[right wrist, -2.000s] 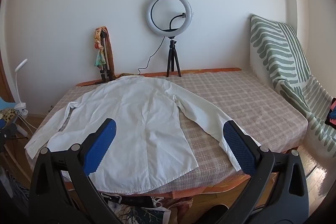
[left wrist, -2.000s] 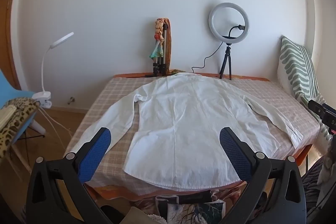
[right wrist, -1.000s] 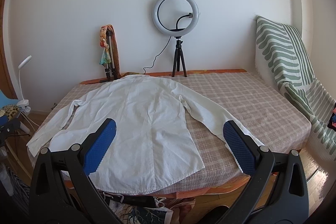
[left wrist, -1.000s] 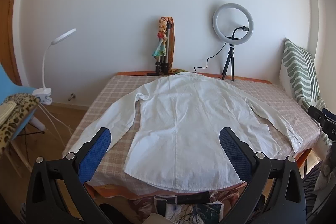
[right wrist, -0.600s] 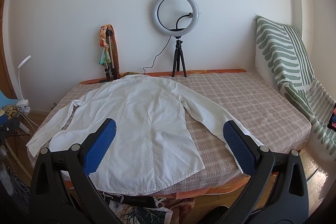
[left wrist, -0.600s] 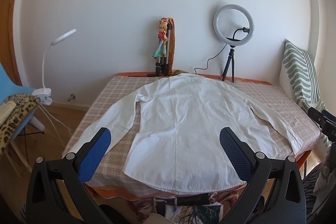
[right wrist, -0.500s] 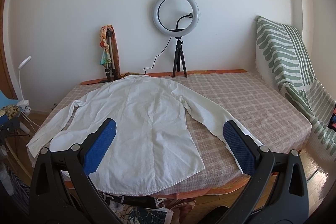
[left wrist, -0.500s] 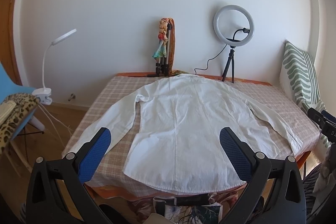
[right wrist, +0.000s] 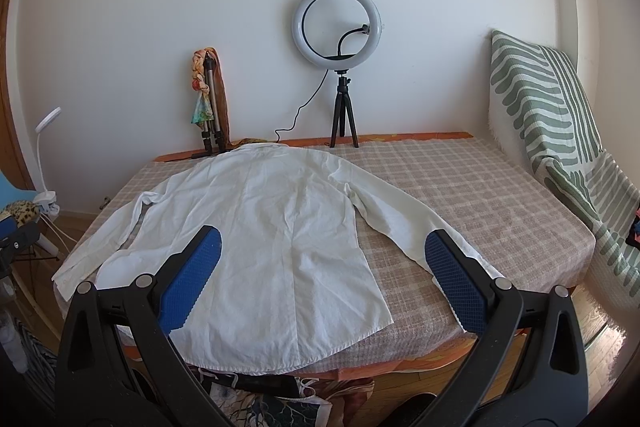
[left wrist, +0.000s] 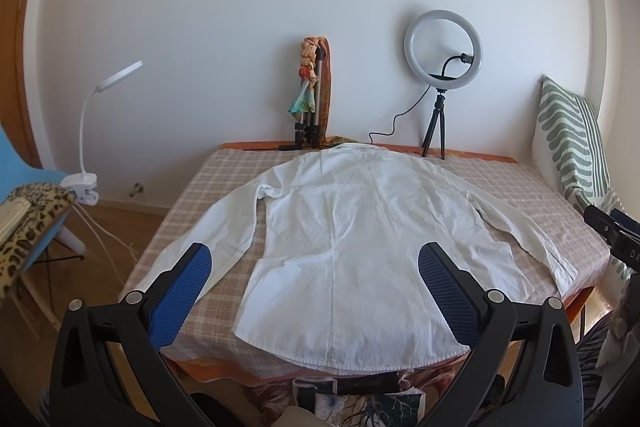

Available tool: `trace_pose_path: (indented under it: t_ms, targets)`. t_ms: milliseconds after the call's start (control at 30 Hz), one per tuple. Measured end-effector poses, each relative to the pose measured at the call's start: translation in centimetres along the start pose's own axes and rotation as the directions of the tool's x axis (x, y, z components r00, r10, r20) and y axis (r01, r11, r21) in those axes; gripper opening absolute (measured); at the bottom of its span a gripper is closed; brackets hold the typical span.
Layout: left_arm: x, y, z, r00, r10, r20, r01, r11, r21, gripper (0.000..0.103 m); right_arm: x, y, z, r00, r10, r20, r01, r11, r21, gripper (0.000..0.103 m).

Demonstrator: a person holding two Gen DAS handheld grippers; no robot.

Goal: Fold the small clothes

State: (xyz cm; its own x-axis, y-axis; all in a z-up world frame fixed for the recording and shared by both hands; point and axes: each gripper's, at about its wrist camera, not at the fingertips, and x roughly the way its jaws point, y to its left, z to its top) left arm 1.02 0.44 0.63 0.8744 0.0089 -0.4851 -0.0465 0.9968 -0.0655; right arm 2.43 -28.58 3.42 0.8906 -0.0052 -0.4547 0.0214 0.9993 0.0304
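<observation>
A white shirt (left wrist: pixel 360 239) lies spread flat, back up, on a bench (right wrist: pixel 480 203) covered in a checked cloth, collar at the far edge, hem at the near edge, both sleeves angled outward; against the white far wall stand a ring light (right wrist: pixel 338 25) on a small tripod and a folded tripod (left wrist: pixel 310 107) draped with a scarf; a striped cushion (right wrist: pixel 560 115) leans at the right; a clip lamp (left wrist: pixel 96 131) stands left; the left tongs (left wrist: pixel 314 271) and right tongs (right wrist: pixel 322 259) hover near, both gaping wide and holding nothing.
</observation>
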Motion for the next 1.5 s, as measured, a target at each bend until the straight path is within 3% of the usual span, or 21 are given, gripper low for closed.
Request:
trace_pose_path:
  t_ms: [633, 967, 1267, 1400, 1500]
  targets:
    - [1.3, 0.2, 0.4, 1.0, 0.003, -0.007, -0.003, 1.0, 0.001, 0.103, 1.2, 0.7, 0.5, 1.0, 0.002, -0.008, -0.002, 1.0, -0.005, 0.103]
    - [2.6, 1.6, 0.1, 1.0, 0.014, -0.019, -0.015, 1.0, -0.022, 0.103, 3.3, 2.8, 1.4, 1.0, -0.001, -0.025, -0.001, 0.998, -0.063, 0.103]
    - [4.8, 5.0, 0.4, 0.995, 0.078, -0.056, -0.079, 0.997, -0.025, 0.103, 6.3, 5.4, 3.2, 0.999, 0.053, -0.01, -0.054, 0.994, -0.097, 0.103]
    - [6.3, 8.0, 1.0, 0.996, 0.03, -0.083, -0.036, 0.997, -0.071, 0.103, 9.0, 6.9, 4.5, 0.997, 0.077, -0.009, -0.077, 0.99, -0.119, 0.103]
    - [8.4, 10.3, 1.5, 0.99, 0.047, -0.133, -0.06, 0.994, -0.097, 0.103, 11.6, 7.9, 5.4, 0.989, 0.134, -0.057, -0.139, 0.985, -0.099, 0.103]
